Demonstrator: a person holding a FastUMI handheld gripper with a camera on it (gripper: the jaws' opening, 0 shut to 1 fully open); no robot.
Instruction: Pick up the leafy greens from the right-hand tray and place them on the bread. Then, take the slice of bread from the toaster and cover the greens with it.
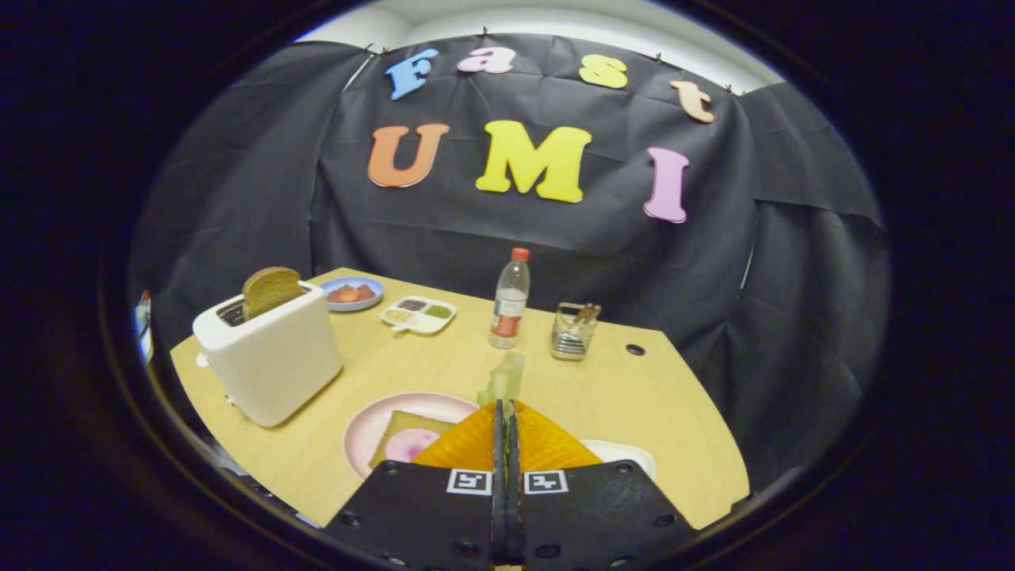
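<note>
leafy greens (pixel 504 379) pinched between gripper (pixel 505 412) fingertips.

Toaster (pixel 273 361) on surface (pixel 634 396): bread plate (pixel 365 432) before it, bottle (pixel 509 300) right, my closed hand-held gripper (pixel 505 408) pinching greens (pixel 504 379).

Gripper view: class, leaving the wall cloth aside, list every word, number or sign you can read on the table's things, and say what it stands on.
None can be read.
Clear plastic bottle with a red cap: printed label, too small and blurred.
Black-and-white square markers behind the fingers: patterns, not words.
Gripper: fingers shut on the pale green leafy greens.
</note>
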